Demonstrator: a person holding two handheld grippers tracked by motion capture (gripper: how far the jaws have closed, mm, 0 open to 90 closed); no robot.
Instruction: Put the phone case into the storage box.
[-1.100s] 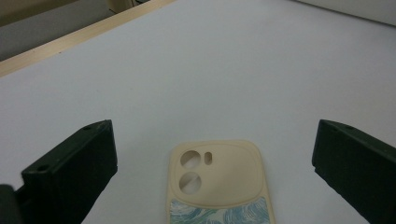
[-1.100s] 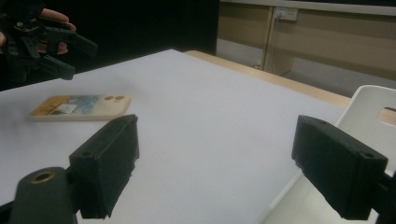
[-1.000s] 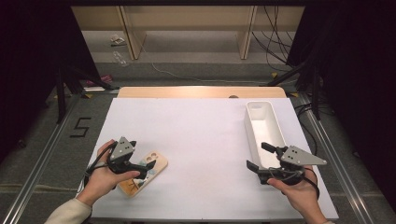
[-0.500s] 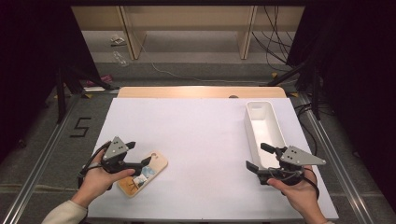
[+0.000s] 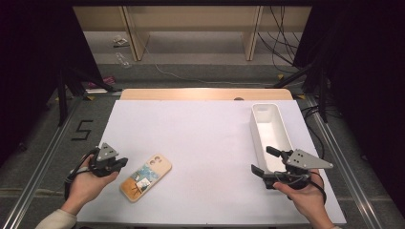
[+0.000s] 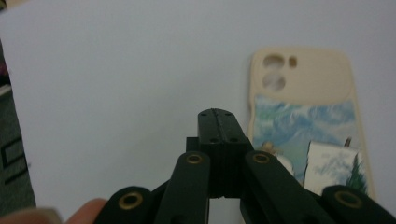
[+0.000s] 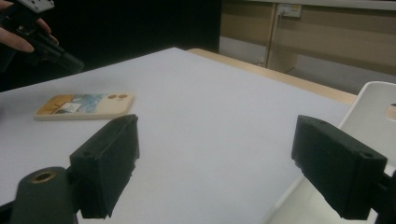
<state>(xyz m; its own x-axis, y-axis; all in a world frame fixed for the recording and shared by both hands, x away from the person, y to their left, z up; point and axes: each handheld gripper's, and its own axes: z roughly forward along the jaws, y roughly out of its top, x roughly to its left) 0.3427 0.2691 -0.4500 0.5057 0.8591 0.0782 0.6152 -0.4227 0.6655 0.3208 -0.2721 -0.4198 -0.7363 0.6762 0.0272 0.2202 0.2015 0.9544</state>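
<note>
Left gripper (image 5: 119, 163) has pulled back off the phone case (image 5: 145, 177) toward the table's left edge since the earlier frames; it was over the case's near-left end, now sits just beside it, apart. Its jaws have just been closing and now stand pressed together with nothing between them, pads meeting flat in the left gripper view (image 6: 218, 122). Left hand (image 5: 88, 179) comes in from the near-left corner, wrist low, gripper pointing level across the table toward the case.

Phone case lies flat on the white table (image 5: 200, 138) near the near-left corner, back up, camera cutouts toward the far-right, picture print on its near half. Same case in the left gripper view (image 6: 303, 107), to the right of the closed jaws, not touching.

Right gripper (image 5: 261, 161) unchanged: jaws spread wide, empty, at the near end of the white tray (image 5: 265, 117) along the right edge. Right hand (image 5: 303, 195) holds it level from below, jaws pointing left. Right gripper view: tray rim (image 7: 378, 102) beside the right jaw, case (image 7: 84, 105) well off.
</note>
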